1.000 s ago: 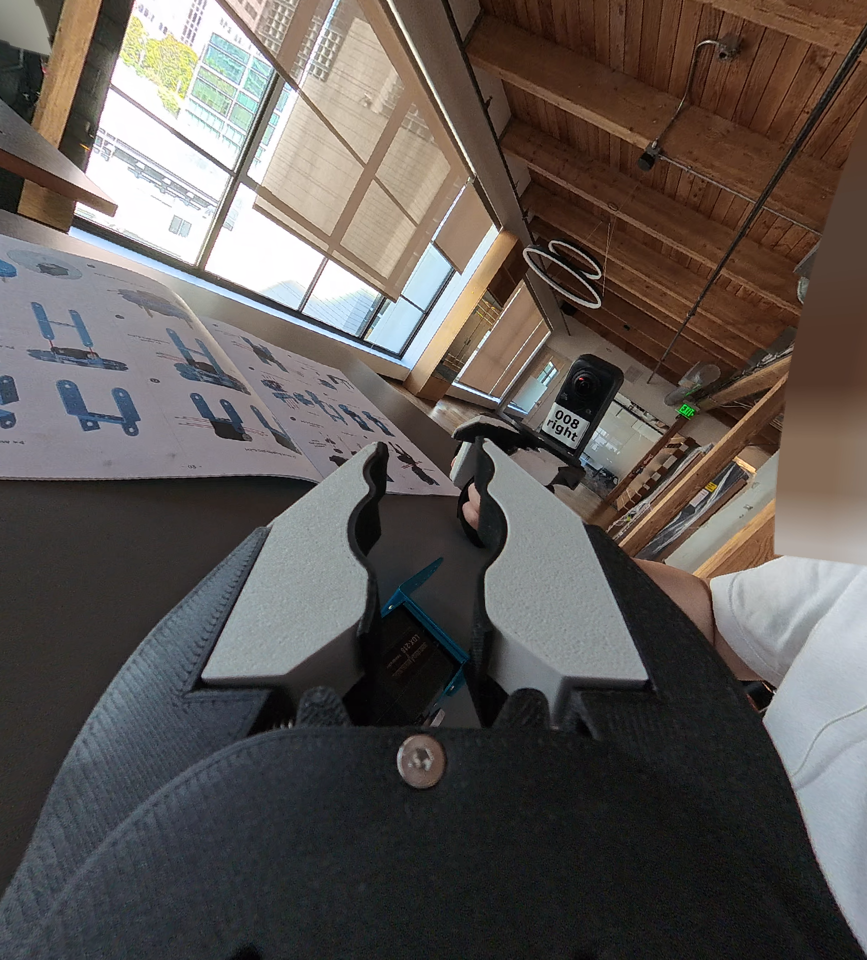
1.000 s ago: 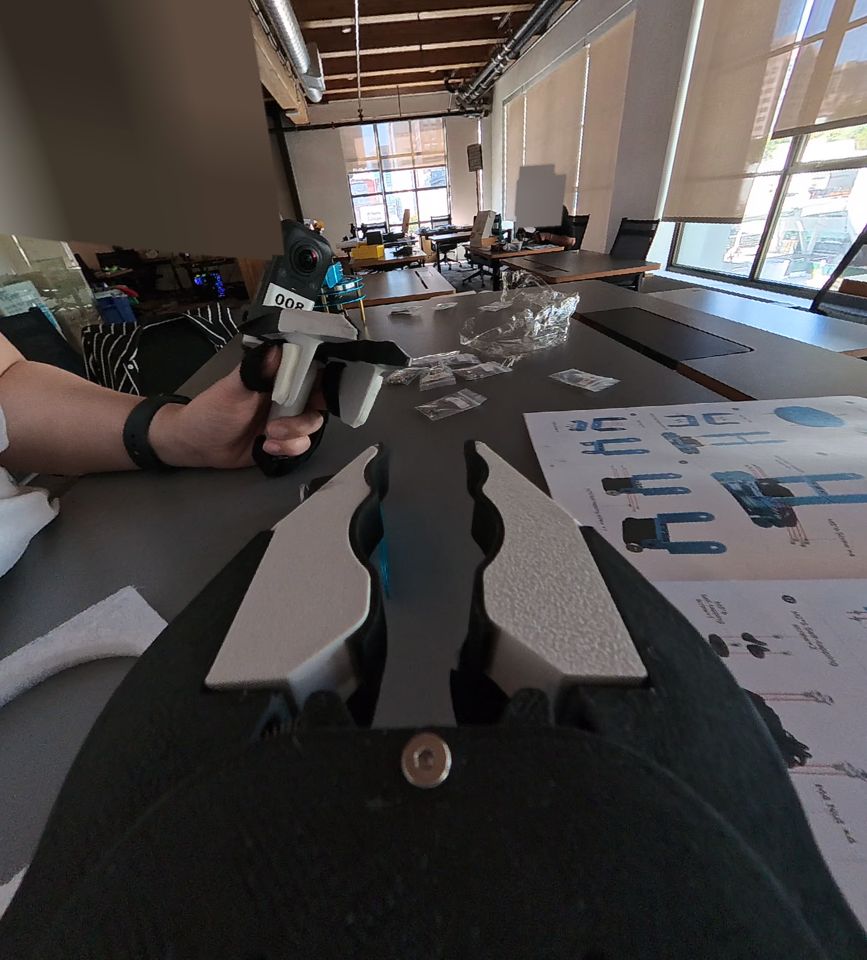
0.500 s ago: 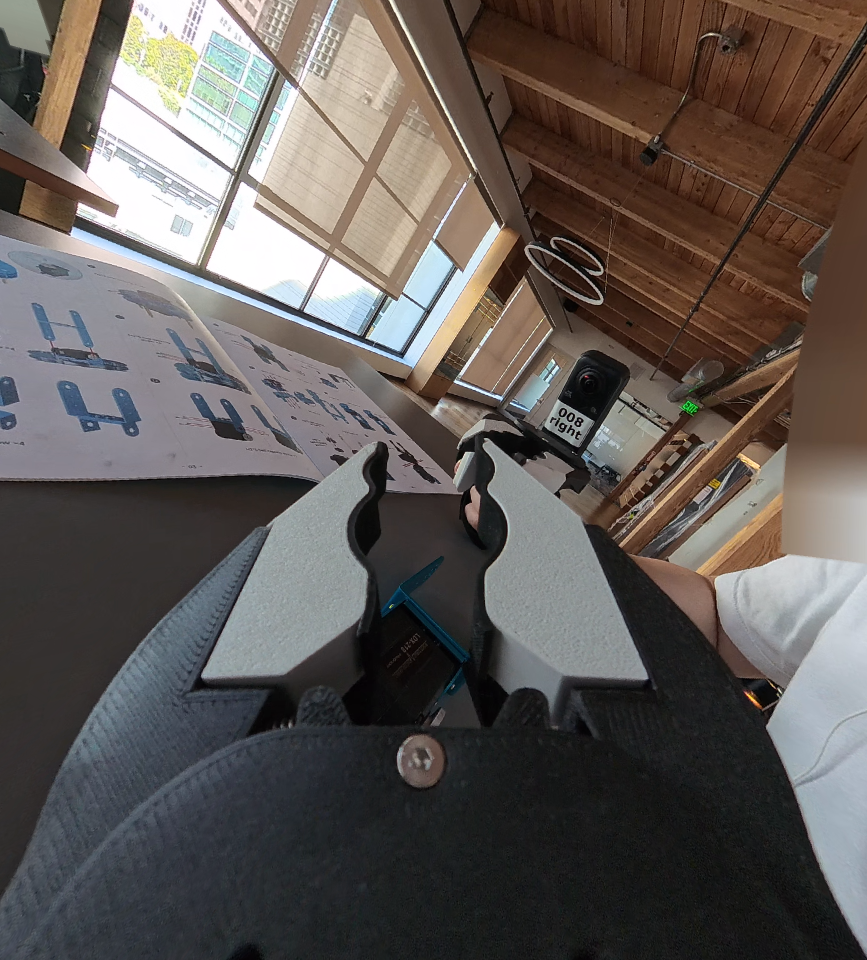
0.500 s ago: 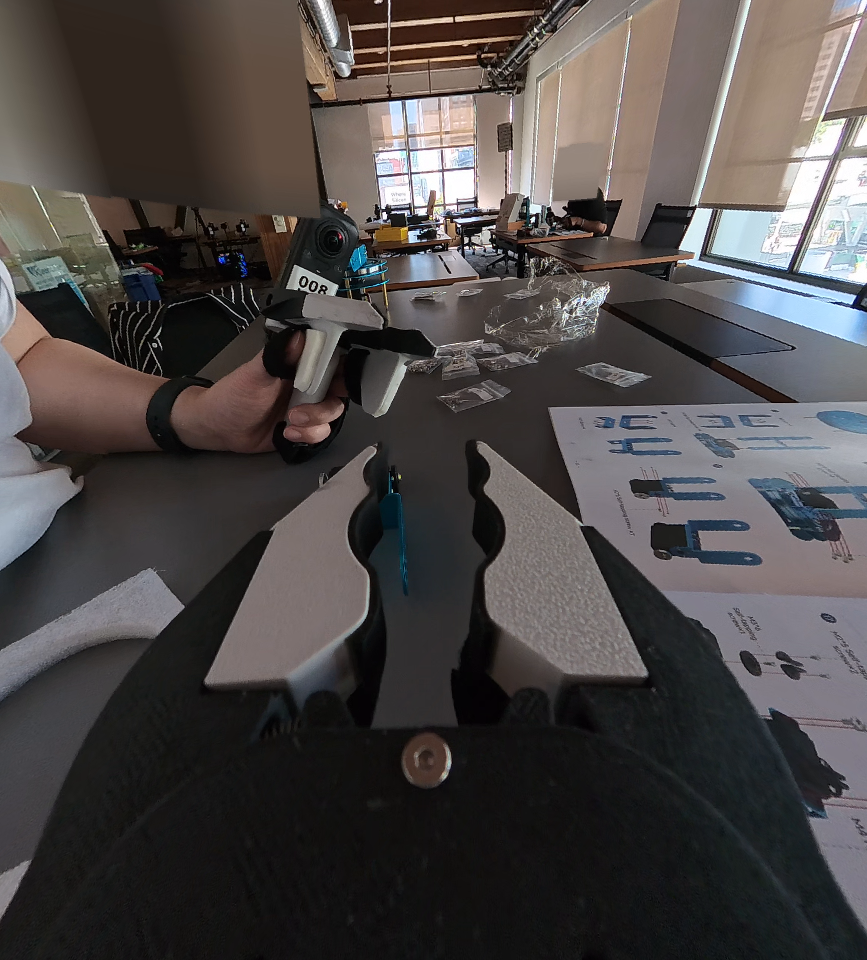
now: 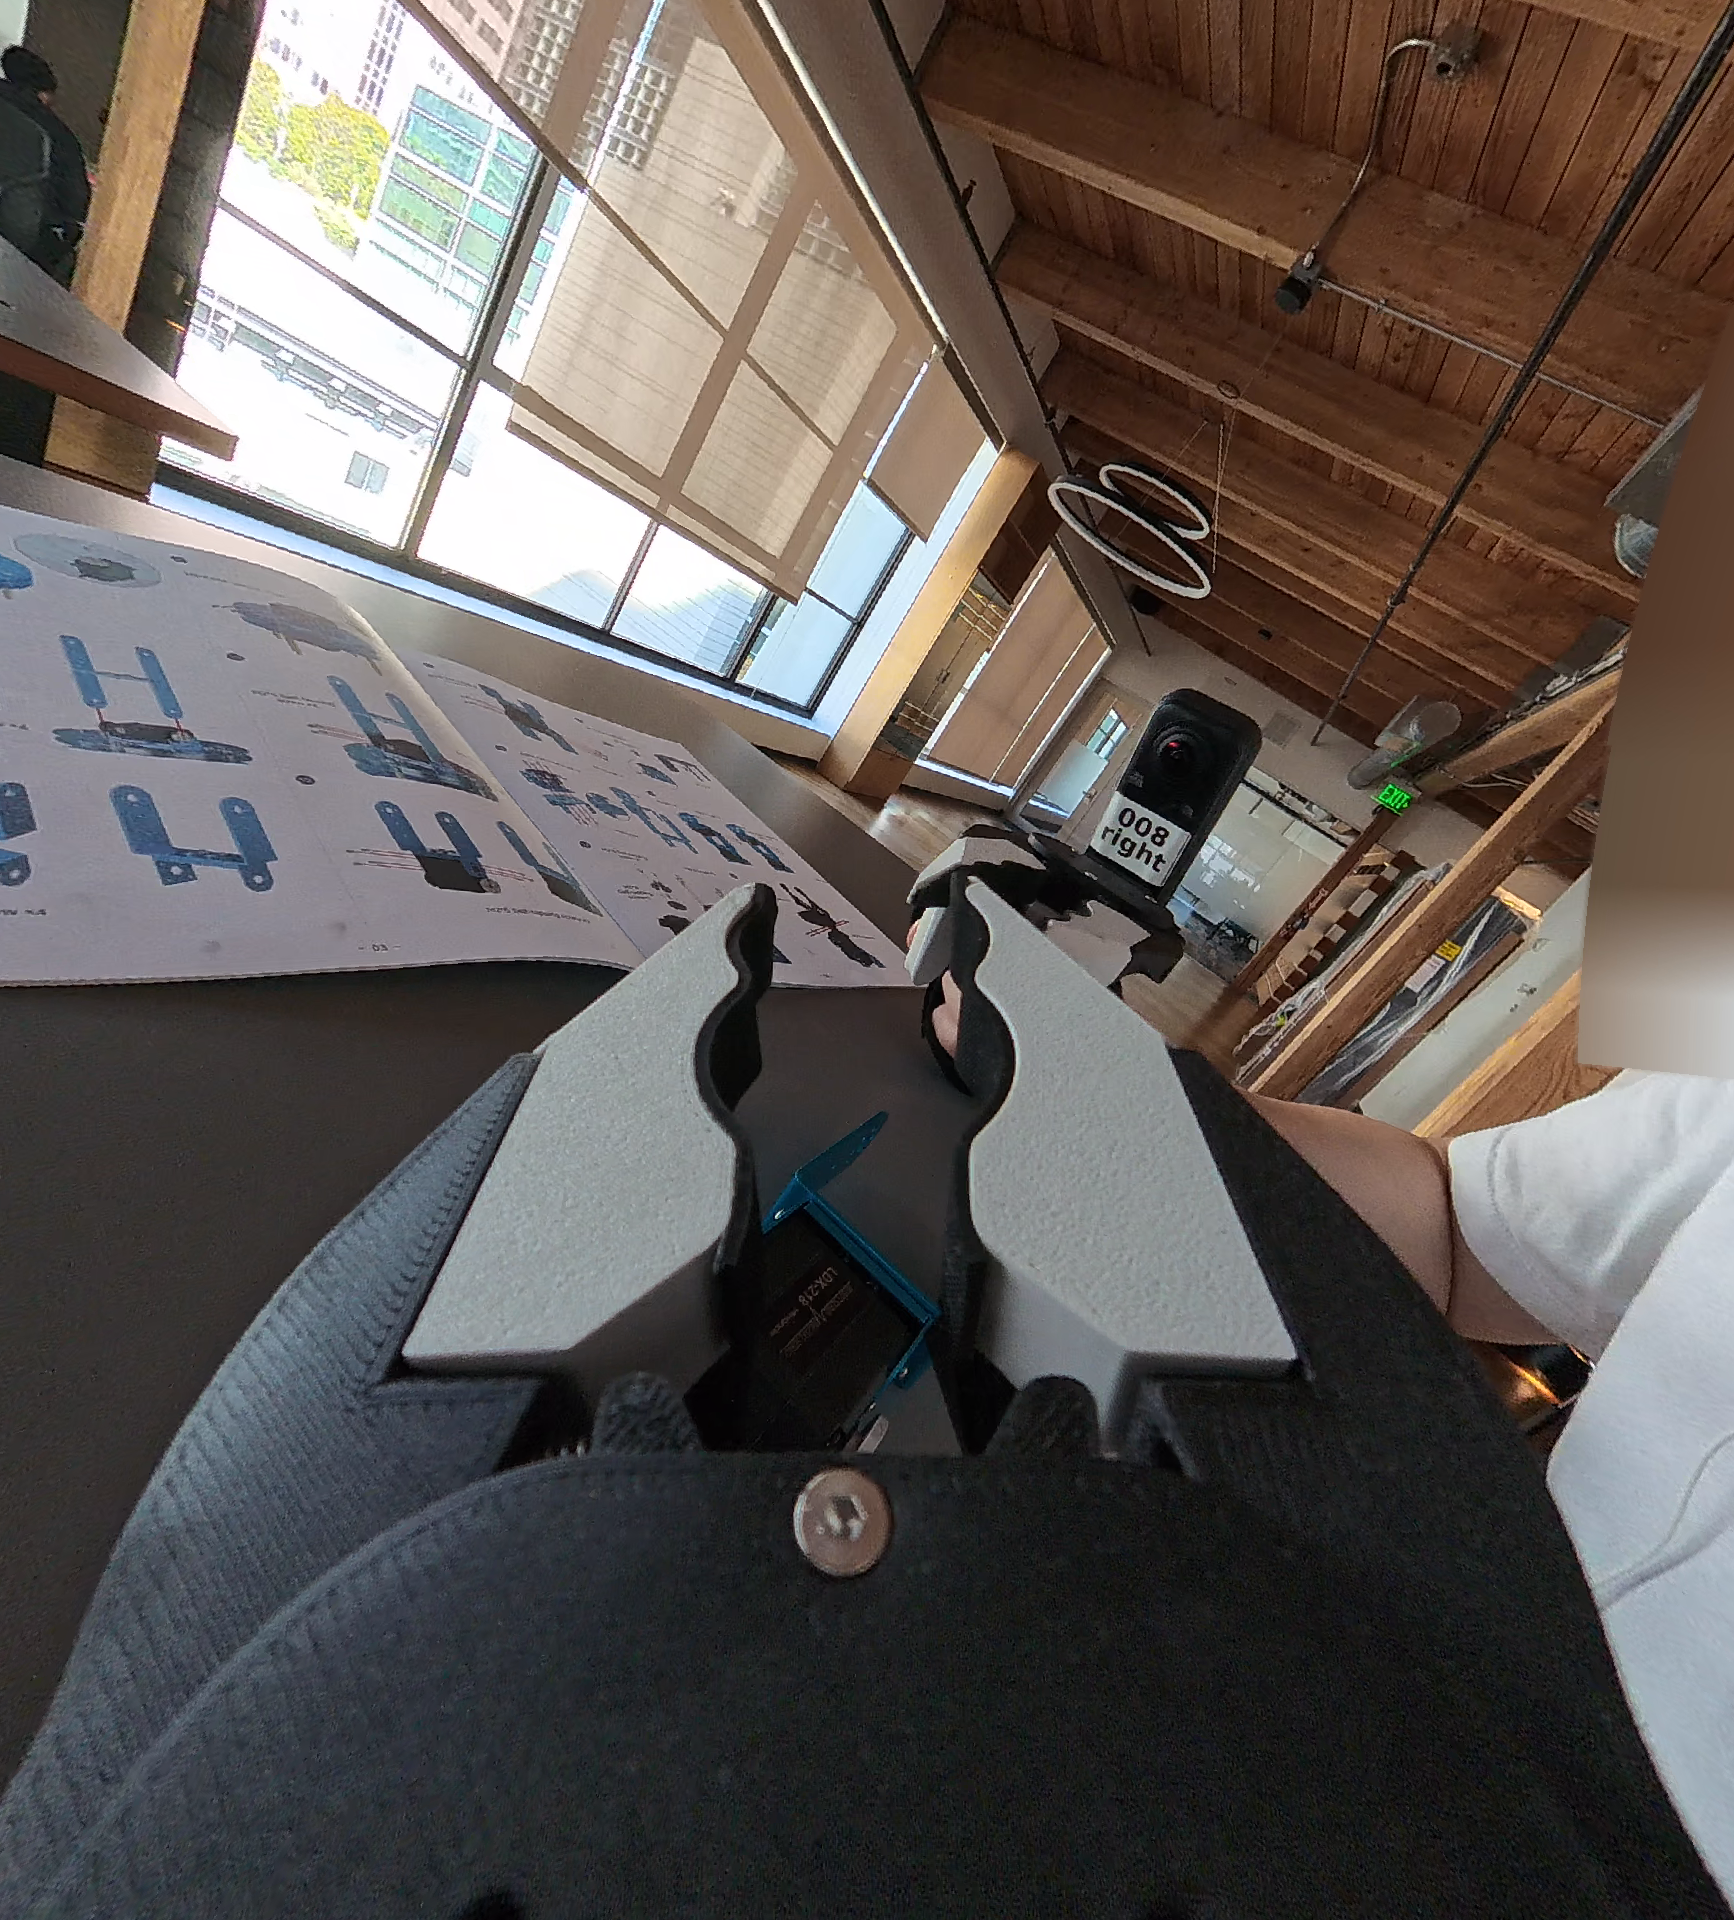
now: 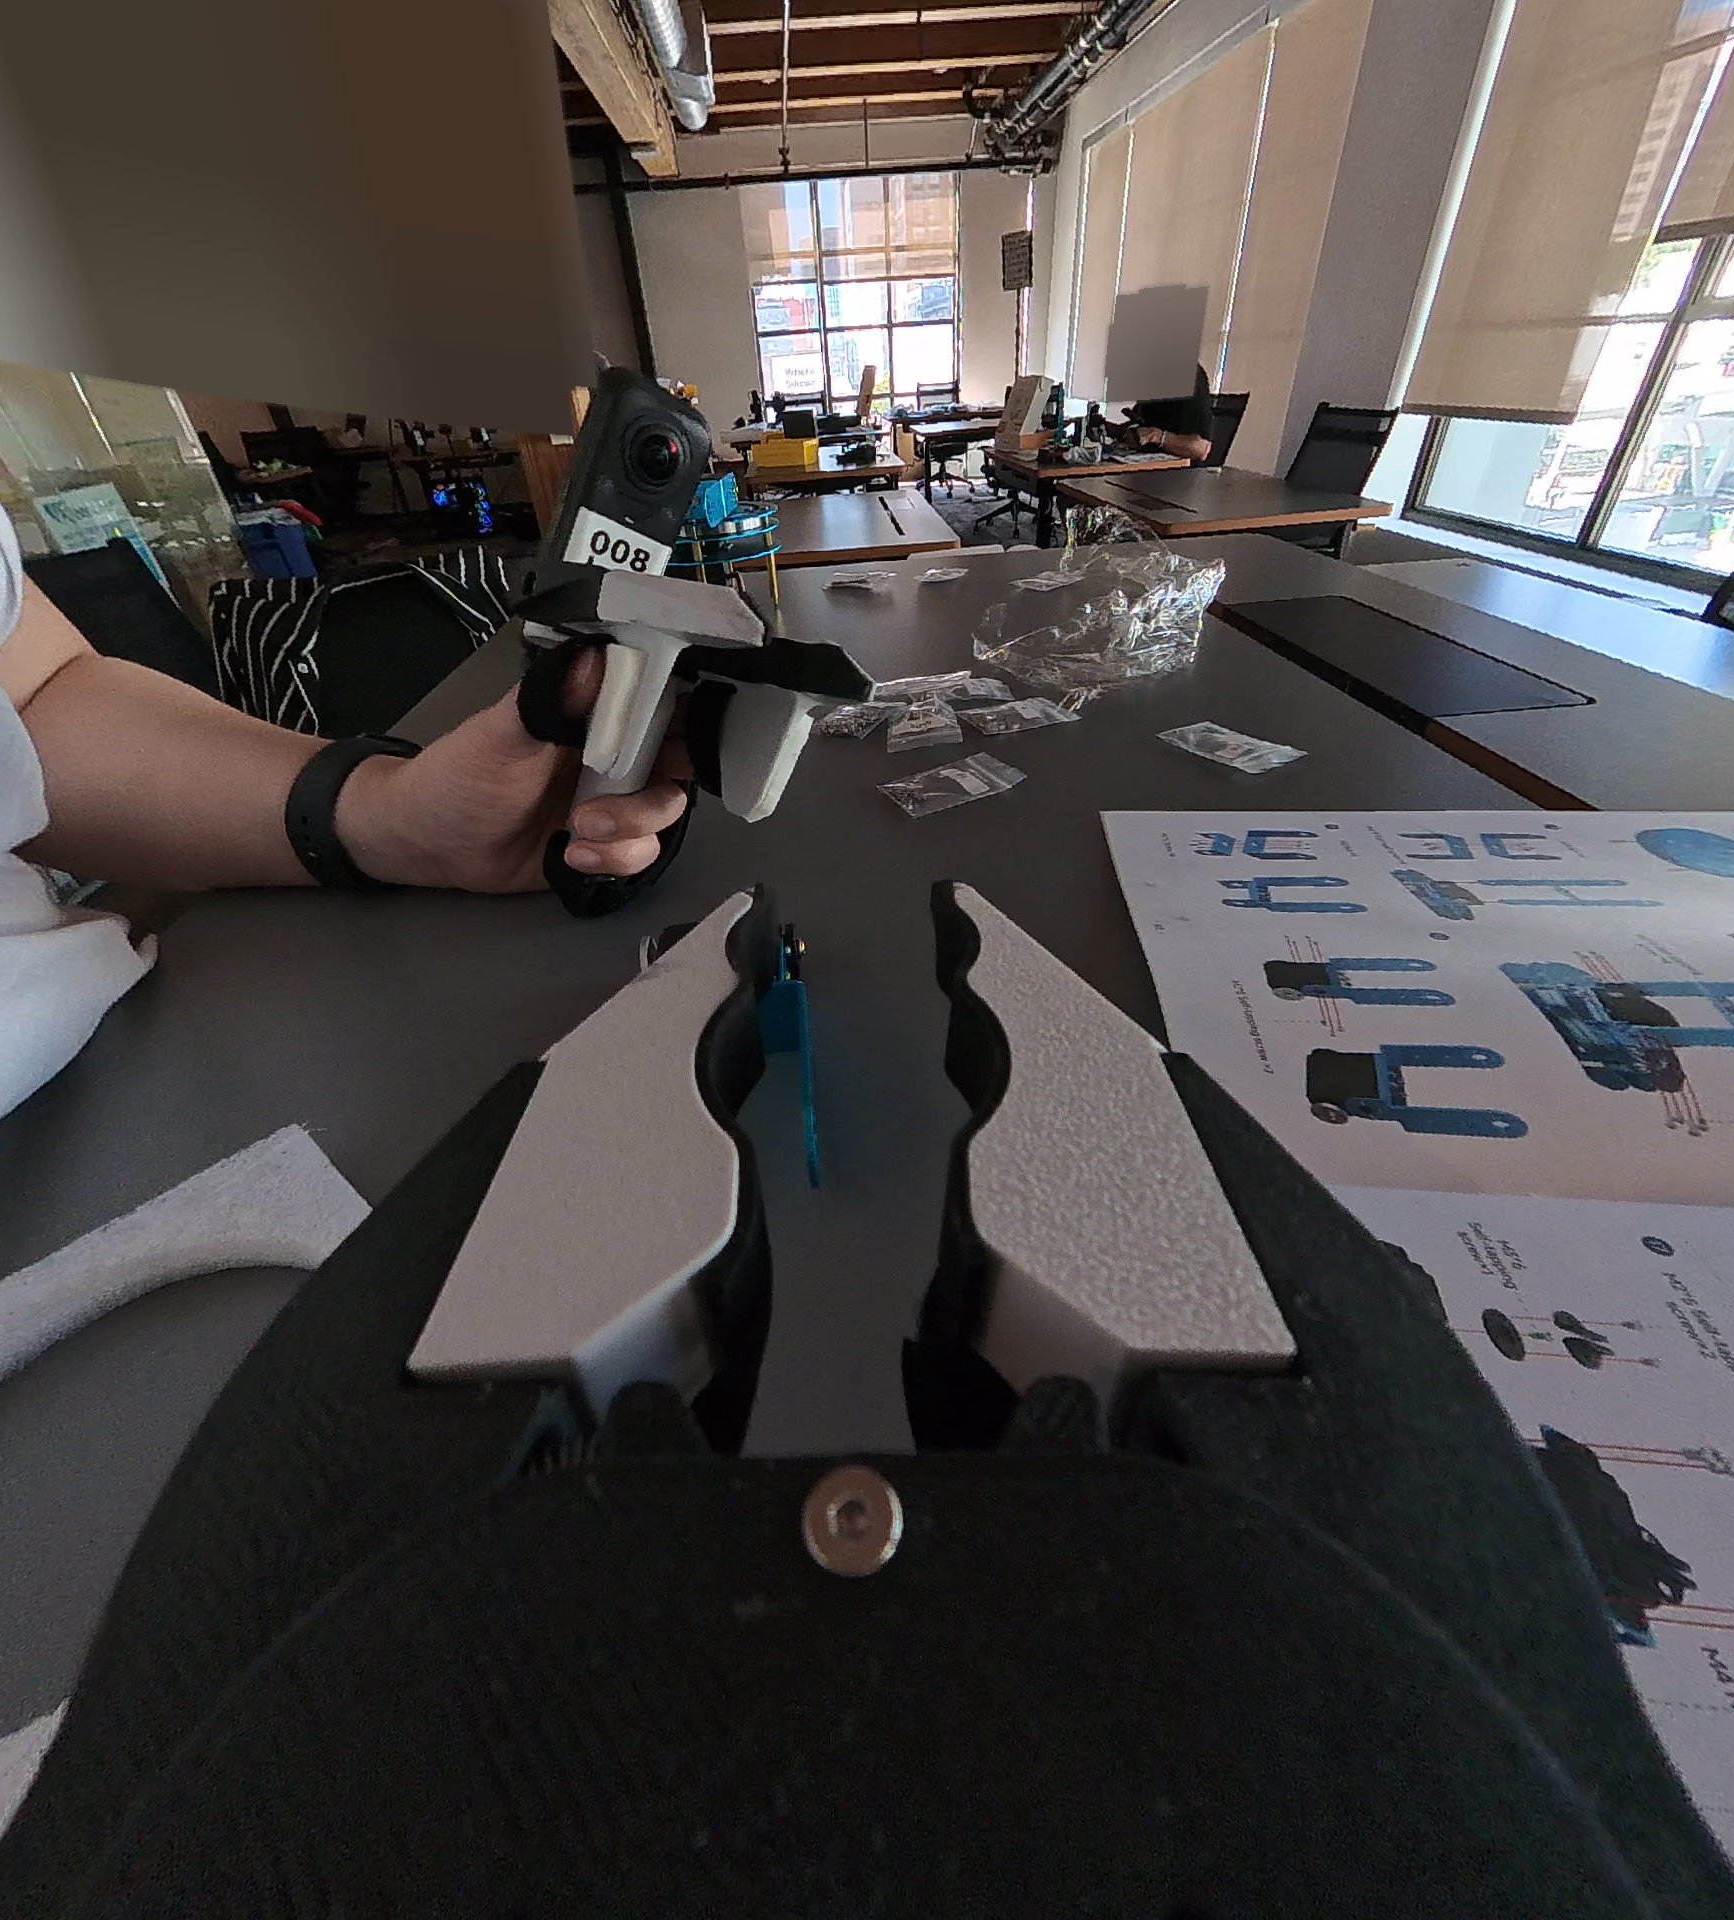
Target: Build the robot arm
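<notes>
**Blue part shows more between the right fingers**

Blue metal now shows plainly in the right wrist view. A second ago only a thin sliver of it peeked out by the left finger. Now the blue and black part (image 6: 788,1039) stands on its edge in the gap, close to that finger. The left gripper has also gone up and over to the right in this view since then. The left wrist view looks almost the same as before.

The right gripper (image 6: 850,902) has its fingers spread wide. The part sits between them but is not squeezed. I cannot tell if it touches the left finger.

The left gripper (image 5: 861,902) has its fingers spread too. A hand (image 6: 489,821) with a black wristband (image 6: 323,805) holds it up off the dark table (image 6: 427,997). In its own view the same part (image 5: 821,1278) shows low in the gap, and nothing pinches it.

A big paper sheet with blue drawings (image 6: 1465,987) lies on the table, to the right of the right gripper. Small clear bags (image 6: 946,779) and a crumpled clear wrapper (image 6: 1102,623) lie farther back. A white pad (image 6: 115,1268) lies near the left edge.
</notes>
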{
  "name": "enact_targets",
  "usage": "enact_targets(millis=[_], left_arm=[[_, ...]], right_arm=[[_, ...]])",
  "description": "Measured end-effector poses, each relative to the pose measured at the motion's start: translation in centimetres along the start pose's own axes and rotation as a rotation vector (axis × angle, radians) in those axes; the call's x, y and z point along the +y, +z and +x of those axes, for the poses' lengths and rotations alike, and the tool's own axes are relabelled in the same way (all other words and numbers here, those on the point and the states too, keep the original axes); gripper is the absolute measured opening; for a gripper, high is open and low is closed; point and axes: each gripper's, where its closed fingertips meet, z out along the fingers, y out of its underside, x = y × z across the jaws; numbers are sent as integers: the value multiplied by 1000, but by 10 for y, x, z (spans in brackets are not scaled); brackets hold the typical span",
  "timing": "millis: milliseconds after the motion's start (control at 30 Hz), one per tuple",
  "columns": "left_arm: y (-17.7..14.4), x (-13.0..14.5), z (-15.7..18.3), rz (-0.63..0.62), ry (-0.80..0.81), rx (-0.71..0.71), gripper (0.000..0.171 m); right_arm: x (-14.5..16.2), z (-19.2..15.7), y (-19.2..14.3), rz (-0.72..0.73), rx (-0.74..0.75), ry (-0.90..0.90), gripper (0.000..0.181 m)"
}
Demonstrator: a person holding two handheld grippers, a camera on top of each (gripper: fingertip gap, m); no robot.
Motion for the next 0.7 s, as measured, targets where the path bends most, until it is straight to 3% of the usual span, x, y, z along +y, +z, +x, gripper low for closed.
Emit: enact_targets(millis=[267, 333, 433, 500, 700], left_arm=[[0, -2, -1, 12, 6, -7, 32], [2, -7, 2, 24, 50, -19, 32], [16, -23, 8, 32, 164, -55, 31], [33, -41, 10, 27, 186, -68, 32], [101, -128, 25, 30, 176, -11, 51]], right_arm=[[3, -2, 3, -30, 16, -40, 30], [0, 6, 0, -13, 88, -71, 29], [-46, 46, -46, 156, 529, -340, 22], [-68, 55, -82, 264, 696, -464, 14], [-50, 156, -212, 152, 1199, -346, 24]])
